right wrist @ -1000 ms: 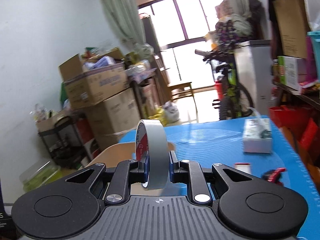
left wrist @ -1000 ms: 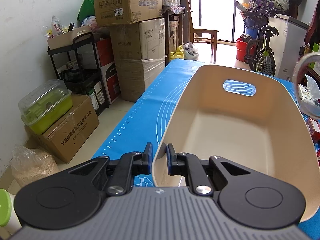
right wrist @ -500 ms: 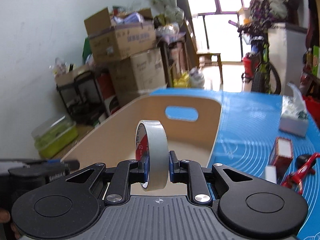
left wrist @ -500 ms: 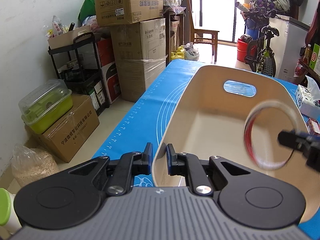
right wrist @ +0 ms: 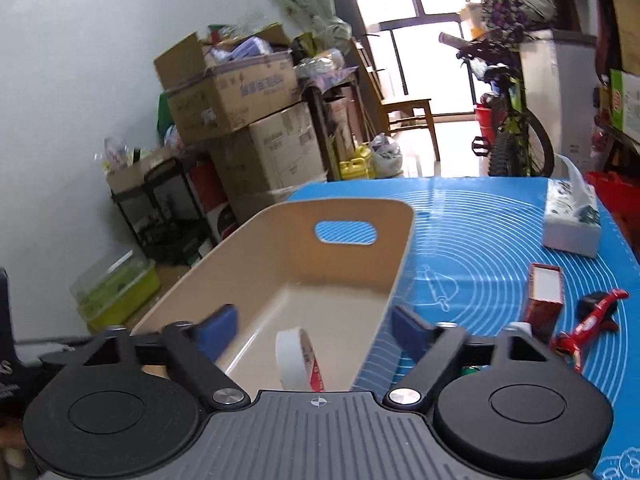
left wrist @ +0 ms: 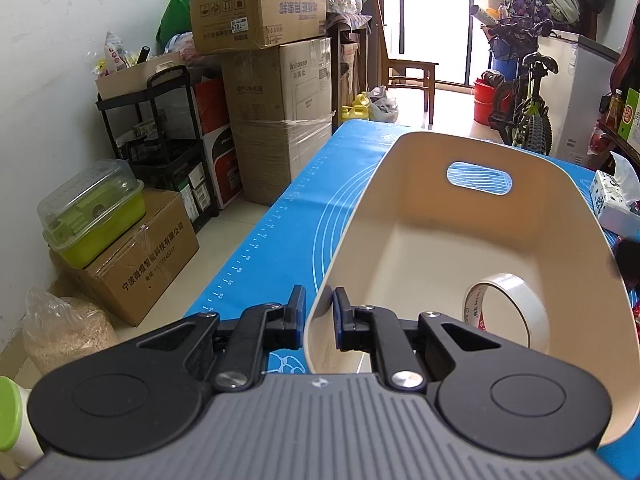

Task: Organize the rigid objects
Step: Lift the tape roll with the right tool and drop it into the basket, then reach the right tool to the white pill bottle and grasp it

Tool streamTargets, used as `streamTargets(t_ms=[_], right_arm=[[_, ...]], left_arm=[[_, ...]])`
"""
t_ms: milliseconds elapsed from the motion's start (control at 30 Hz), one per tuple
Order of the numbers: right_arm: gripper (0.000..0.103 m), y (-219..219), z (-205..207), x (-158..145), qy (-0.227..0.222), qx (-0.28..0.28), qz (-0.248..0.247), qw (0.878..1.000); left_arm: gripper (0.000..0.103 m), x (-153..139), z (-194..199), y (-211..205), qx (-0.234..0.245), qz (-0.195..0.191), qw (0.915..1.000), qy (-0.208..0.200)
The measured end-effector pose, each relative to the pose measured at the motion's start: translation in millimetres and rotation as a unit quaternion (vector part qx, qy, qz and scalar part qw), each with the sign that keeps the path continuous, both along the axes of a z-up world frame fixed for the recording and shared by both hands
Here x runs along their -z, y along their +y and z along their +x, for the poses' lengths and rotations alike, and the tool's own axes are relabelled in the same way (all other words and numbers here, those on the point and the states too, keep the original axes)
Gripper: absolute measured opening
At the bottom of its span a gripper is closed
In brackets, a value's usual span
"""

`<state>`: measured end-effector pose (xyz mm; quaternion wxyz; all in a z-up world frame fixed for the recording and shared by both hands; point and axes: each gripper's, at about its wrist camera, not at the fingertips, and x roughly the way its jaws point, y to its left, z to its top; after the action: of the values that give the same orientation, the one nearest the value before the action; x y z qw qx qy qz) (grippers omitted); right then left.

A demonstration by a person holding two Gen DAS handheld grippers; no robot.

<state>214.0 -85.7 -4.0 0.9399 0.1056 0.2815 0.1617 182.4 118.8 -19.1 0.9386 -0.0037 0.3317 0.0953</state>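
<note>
Tape roll [left wrist: 506, 310] on edge inside beige bin [left wrist: 420, 248]; left hand-held gripper [left wrist: 319, 312] clamping bin rim, right hand-held gripper [right wrist: 314, 326] spread wide.

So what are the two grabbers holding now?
Left gripper pinches the beige bin by its near rim. Right gripper is open, holding nothing; the tape roll sits inside.

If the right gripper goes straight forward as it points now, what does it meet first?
Probably the roll of tape standing on edge in the beige bin; it sits between the open fingers of the right gripper. Depth is unclear; it may lie lower.
</note>
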Motion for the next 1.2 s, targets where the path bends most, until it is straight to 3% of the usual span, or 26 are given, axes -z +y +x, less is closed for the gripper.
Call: streamTargets(t_ms=[100, 300, 567, 833, 1033, 1200], right_arm=[[0.096, -21, -6, -5, -0.002, 0.015, 0.027, 1.0], [0.1, -56, -14, -6, -0.007, 0.052, 0.02, 0.998], [0.1, -84, -12, 25, 0.033, 0.076, -0.053, 0.995], [0.095, -78, -3, 61, 0.078, 0.031, -0.111, 0.99], [0.093, -66, 1, 76, 0.078, -0.021, -0.155, 0.985], [0.091, -53, 2, 87, 0.074, -0.067, -0.209, 0.973]], left_arm=[[0.016, 0, -1, -1, -0.001, 0.0, 1.0, 0.0], [0.016, -1, 0, 0, -0.004, -0.003, 1.0, -0.001], [0.016, -1, 0, 0, -0.005, -0.004, 1.0, -0.001], [0.016, -1, 0, 0, -0.005, -0.005, 1.0, -0.001], [0.016, -1, 0, 0, -0.005, -0.005, 1.0, -0.001], [0.016, -1, 0, 0, -0.005, -0.005, 1.0, -0.001]])
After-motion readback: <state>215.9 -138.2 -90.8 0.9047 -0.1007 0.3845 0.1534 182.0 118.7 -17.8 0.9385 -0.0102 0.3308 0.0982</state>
